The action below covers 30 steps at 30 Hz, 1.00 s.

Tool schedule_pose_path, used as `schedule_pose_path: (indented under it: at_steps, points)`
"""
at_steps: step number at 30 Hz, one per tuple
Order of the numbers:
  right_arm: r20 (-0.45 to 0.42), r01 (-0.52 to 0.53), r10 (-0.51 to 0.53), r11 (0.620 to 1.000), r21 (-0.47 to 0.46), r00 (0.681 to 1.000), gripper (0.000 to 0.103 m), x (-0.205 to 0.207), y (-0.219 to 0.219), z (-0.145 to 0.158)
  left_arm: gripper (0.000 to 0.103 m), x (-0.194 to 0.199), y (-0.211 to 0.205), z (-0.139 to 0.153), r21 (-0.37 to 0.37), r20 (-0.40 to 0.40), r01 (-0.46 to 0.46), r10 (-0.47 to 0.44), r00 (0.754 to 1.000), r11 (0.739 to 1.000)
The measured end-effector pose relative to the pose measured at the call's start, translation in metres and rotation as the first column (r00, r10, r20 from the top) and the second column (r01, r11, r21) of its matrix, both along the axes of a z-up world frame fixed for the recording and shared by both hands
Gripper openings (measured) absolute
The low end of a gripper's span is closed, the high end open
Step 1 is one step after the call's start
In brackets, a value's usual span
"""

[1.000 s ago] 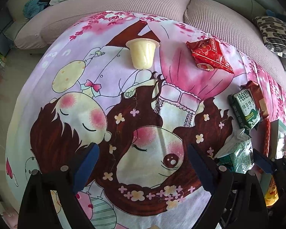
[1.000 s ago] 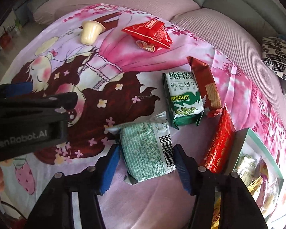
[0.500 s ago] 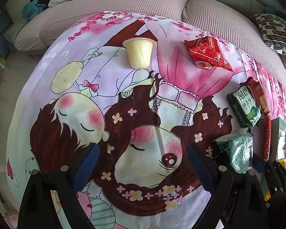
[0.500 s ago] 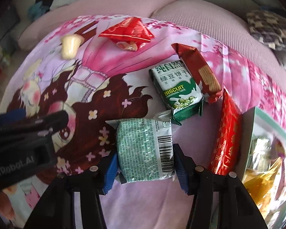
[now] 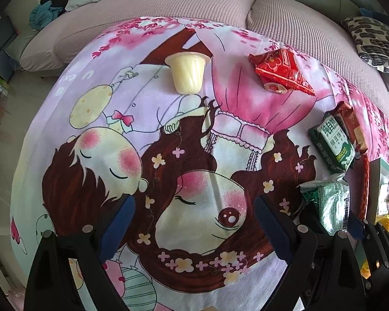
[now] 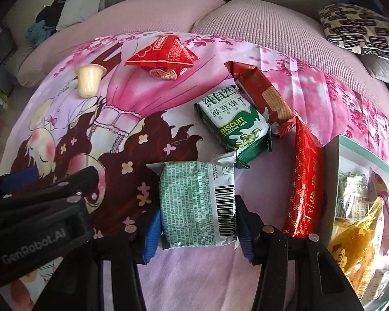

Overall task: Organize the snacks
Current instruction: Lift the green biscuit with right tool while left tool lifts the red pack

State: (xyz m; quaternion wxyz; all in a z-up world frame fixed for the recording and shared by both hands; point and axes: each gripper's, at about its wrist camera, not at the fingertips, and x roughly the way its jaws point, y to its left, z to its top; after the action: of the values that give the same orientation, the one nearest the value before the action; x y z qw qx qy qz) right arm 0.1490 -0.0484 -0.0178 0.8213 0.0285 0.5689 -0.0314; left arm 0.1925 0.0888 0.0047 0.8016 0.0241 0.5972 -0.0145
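- On the near middle of a cartoon-printed cloth [image 6: 132, 119], a pale green snack packet [image 6: 197, 204] with a barcode is seen lying flat, printed back upward.
- The right gripper [image 6: 198, 226] is clamped on that packet: its jaws have just been closing, and both blue pads [image 6: 153, 233] are pressed against the packet's left and right edges.
- The same packet [image 5: 332, 207] is also seen at the right edge of the left wrist view, with the right gripper's dark frame beneath it.
- The left gripper [image 5: 194, 223] is held over the cloth's printed faces with its jaws wide apart; nothing is found between them.
- Just beyond the gripped packet, a green biscuit pack [image 6: 233, 124] is laid, its near corner touching or almost touching the packet's far right corner.
- A brown wafer pack [image 6: 262, 93] is leaned against the biscuit pack's right side.
- A long red packet [image 6: 306, 181] is set on edge to the right, between the snacks and a box [image 6: 360, 150] that is filled with wrapped items.
- Farther away, a red triangular bag [image 6: 163, 54] is placed at the cloth's far middle, and a pale jelly cup [image 6: 88, 83] is set upside down to its left, well apart from the other snacks.
- A pink sofa cushion [image 6: 259, 28] is seen beyond the cloth, with a patterned pillow [image 6: 358, 28] at the far right.
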Motion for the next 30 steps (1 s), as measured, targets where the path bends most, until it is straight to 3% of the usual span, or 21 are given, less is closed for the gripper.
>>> schedule_pose_path:
  at_steps: [9,14,24,30]
  points:
    - [0.063,-0.008,0.007,1.000,0.027,0.998,0.053,-0.010,-0.005,0.030,0.094,0.001,0.008,0.016,-0.036,0.033,-0.053,0.054,0.998,0.998]
    - [0.072,0.021,-0.026,0.998,0.066,0.997,0.053,-0.004,-0.025,0.046,0.094,0.010,-0.004,0.027,-0.081,0.054,-0.018,0.022,0.998,0.997]
    - [0.108,0.092,-0.091,0.996,-0.003,0.990,0.053,0.021,-0.075,0.076,0.094,0.068,-0.039,0.034,-0.168,0.026,0.062,-0.059,0.998,0.984]
    - [0.103,0.122,-0.123,0.992,0.013,0.987,0.053,0.038,-0.098,0.079,0.093,0.104,-0.051,0.017,-0.176,-0.003,0.038,-0.039,0.999,0.984]
